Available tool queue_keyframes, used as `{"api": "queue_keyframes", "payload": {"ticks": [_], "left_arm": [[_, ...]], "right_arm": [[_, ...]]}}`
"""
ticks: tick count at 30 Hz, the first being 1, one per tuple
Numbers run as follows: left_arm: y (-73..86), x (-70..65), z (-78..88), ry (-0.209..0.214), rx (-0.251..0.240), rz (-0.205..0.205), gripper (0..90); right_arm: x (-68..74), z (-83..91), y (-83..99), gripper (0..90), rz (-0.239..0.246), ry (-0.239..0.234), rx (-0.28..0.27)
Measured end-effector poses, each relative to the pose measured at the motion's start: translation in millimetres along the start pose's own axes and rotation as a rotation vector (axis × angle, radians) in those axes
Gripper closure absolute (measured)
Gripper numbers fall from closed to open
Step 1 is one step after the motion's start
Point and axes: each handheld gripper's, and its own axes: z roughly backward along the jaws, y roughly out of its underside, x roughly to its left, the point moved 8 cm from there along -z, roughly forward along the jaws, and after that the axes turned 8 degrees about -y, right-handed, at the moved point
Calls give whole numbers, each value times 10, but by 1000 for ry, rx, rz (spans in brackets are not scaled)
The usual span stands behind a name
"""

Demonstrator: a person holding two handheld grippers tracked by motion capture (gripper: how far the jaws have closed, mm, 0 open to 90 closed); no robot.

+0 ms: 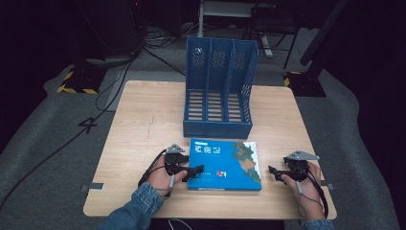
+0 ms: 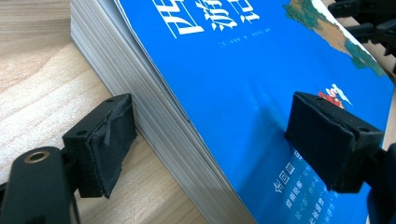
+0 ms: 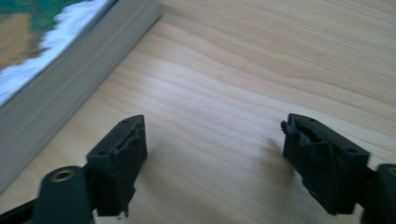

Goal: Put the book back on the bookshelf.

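book [image 1: 224, 164]: thick, heavy, stiff, smooth cover | grab: page edge | left gripper [image 1: 193, 172]: spread around edge | right gripper [image 1: 273, 172]: spread, empty

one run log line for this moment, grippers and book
left gripper: open, jaws straddle thick blue paperback book edge | right gripper: open over light wooden table, beside book

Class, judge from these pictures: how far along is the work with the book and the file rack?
Done: nothing yet; the book lies flat before the rack. In hand: the left gripper straddles its edge, one jaw over the cover, not clamped. The right gripper waits open beside it. Left: gripping and lifting.
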Motion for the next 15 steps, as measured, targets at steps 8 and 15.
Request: {"api": "queue_keyframes", "payload": {"ticks": [8,15], "left_arm": [[1,0,-2,1,-6,-1,161],[0,1,-2,0,-4,-1,161]], "right_arm": [[483,192,-183,182,65,-131,-3],[744,187,-130,173,89,-215,90]]}}
